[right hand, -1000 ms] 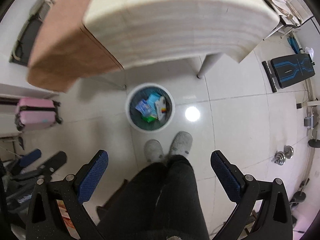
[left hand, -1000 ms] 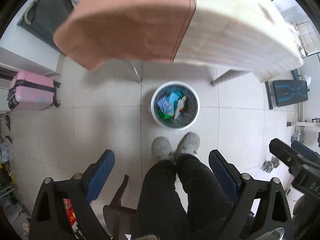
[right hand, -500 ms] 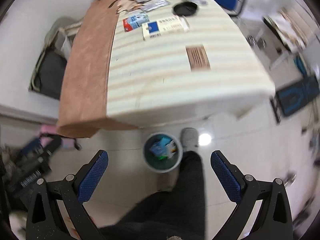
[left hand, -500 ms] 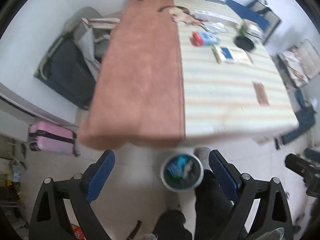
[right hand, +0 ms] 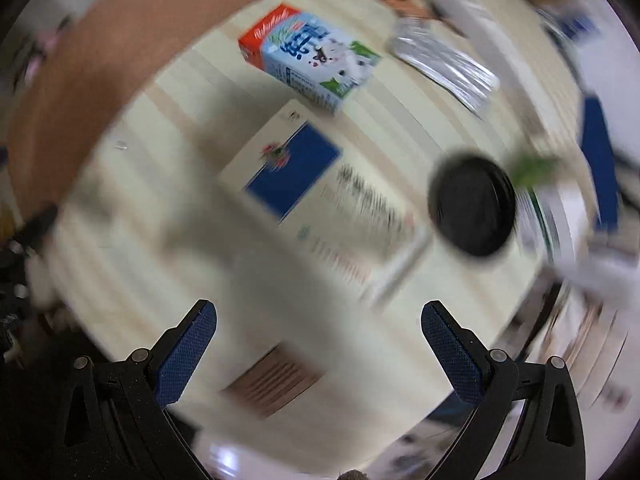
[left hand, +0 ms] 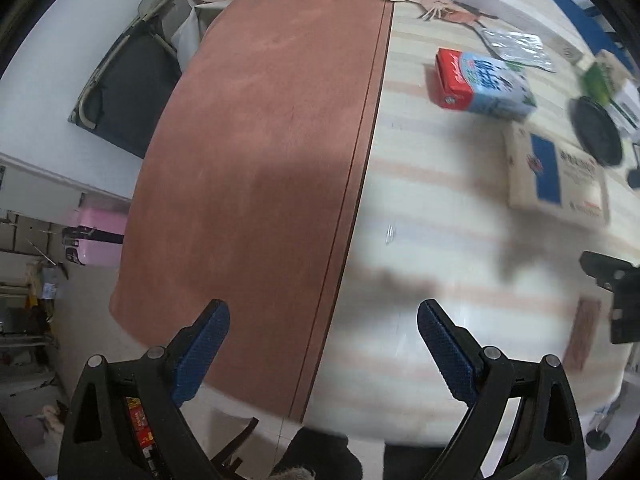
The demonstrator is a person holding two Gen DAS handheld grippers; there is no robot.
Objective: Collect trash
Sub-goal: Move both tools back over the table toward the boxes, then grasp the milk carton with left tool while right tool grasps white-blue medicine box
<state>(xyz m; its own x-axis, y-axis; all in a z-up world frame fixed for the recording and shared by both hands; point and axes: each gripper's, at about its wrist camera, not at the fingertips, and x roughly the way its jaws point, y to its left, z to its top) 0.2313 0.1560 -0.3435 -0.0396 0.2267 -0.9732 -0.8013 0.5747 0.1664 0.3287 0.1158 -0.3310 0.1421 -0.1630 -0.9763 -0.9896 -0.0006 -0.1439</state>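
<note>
— While both tools hang over the table (left hand: 400, 240), how do their fingers stand?
— Spread wide, nothing between them. That goes for the left gripper (left hand: 322, 344) and the right gripper (right hand: 319, 342) alike.
— What lies past the right one?
— A flat white box with a blue panel (right hand: 320, 196), just beyond its fingertips. Right of that, a black round lid (right hand: 472, 204). Farther off, a milk carton (right hand: 310, 52) lies on its side, with a silvery foil wrapper (right hand: 444, 64) to its right. The view is blurred.
— And the left?
— It sits over the seam between brown cloth (left hand: 264, 140) and striped cloth. The carton (left hand: 482, 80) lies far right.
</note>
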